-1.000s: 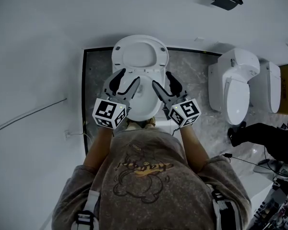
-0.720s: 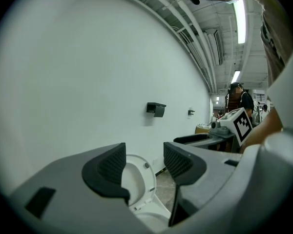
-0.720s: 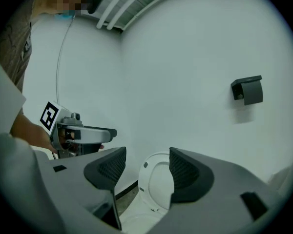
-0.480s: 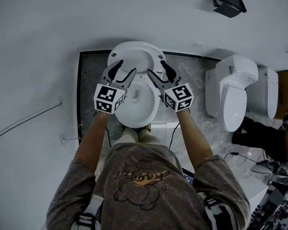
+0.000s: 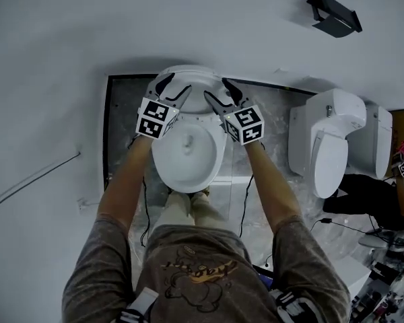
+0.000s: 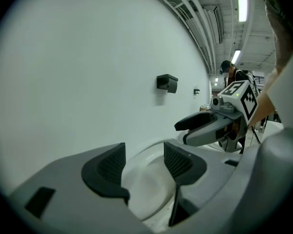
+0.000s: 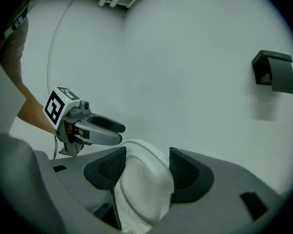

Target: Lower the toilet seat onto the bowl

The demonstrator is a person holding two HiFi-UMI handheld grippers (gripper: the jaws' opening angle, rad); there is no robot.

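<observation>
The white toilet bowl [image 5: 187,170] stands in the middle of the head view, with its seat [image 5: 196,78] raised against the wall. My left gripper [image 5: 175,85] is open at the seat's left side. In the left gripper view the left gripper [image 6: 144,164] straddles the seat's rim [image 6: 146,182], with a gap beside the pads. My right gripper [image 5: 217,90] is open at the seat's right side. In the right gripper view the seat's top edge [image 7: 145,179] fills the space between the right gripper's [image 7: 146,165] pads. Each gripper view shows the other gripper: right [image 6: 205,126], left [image 7: 105,130].
The toilet sits on a dark marbled platform [image 5: 124,123] against a white wall. Two more white toilets [image 5: 326,140] stand to the right. A black box [image 5: 335,15] hangs on the wall. A person in black [image 5: 377,204] is at far right. A cable [image 5: 34,180] runs at left.
Both grippers have moved forward from above the bowl to the raised seat at the wall. The person has stepped closer to the toilet. The jaws stayed apart.
</observation>
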